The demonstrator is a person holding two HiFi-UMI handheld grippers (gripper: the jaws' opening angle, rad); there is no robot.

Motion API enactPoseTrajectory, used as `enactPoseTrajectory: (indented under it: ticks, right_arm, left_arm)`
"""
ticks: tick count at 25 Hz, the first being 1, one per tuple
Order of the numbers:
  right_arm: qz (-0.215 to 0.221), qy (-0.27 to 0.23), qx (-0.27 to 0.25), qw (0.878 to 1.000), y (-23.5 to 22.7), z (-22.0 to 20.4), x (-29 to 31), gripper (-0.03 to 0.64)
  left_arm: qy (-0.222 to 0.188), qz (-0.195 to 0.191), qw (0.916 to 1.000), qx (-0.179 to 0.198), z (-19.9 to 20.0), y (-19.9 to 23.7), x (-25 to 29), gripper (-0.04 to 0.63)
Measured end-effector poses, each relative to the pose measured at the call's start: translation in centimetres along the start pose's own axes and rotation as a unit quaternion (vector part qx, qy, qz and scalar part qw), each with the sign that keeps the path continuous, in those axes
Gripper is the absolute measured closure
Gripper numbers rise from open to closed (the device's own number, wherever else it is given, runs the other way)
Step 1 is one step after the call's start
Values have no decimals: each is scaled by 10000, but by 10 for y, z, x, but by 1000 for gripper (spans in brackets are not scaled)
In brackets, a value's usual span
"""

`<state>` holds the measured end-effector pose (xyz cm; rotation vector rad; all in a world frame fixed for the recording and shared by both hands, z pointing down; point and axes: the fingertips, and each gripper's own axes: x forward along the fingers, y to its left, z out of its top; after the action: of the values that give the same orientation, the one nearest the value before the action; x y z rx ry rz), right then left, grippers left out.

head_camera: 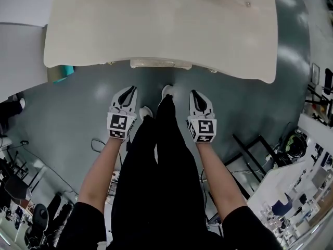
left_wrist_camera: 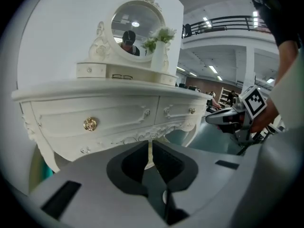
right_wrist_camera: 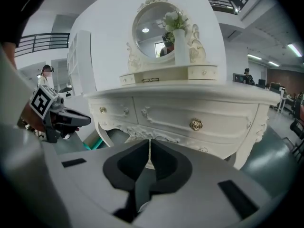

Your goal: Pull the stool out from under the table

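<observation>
While the person's legs (head_camera: pixel 166 160) fill the bottom middle of the head view, the left gripper (head_camera: pixel 132 89) and the right gripper (head_camera: pixel 193 93) sit on either side of them. Both have their jaws pressed together on nothing. Just above, a pale edge, likely the stool (head_camera: pixel 160 64), peeks from under the white desk (head_camera: pixel 156 25). It looks stiff and maybe heavy, so grab its front rim with both.
</observation>
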<state>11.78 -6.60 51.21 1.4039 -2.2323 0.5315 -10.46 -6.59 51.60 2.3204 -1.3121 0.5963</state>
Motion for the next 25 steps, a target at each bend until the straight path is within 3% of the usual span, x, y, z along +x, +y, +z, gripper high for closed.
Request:
enactPoseTrajectory:
  ticks: [6,11,15,25]
  right_arm:
    - [86,239,-203,9995,-22,-49,41,595]
    - [281,381,-510,9976,-26,-78,74,592]
    - [388,443,-511,9970,-30,-95,99,508]
    - [392,847,-674,9934,-61,-136,163,390]
  left_arm:
    - [442,-226,9986,154,-47,19,41,511]
    - [630,-270,9976,33,-79,39,67,458]
    - [731,-374,9966,-44,-103,48,87,413]
    - [621,-287,9976,43,-137,80,138,390]
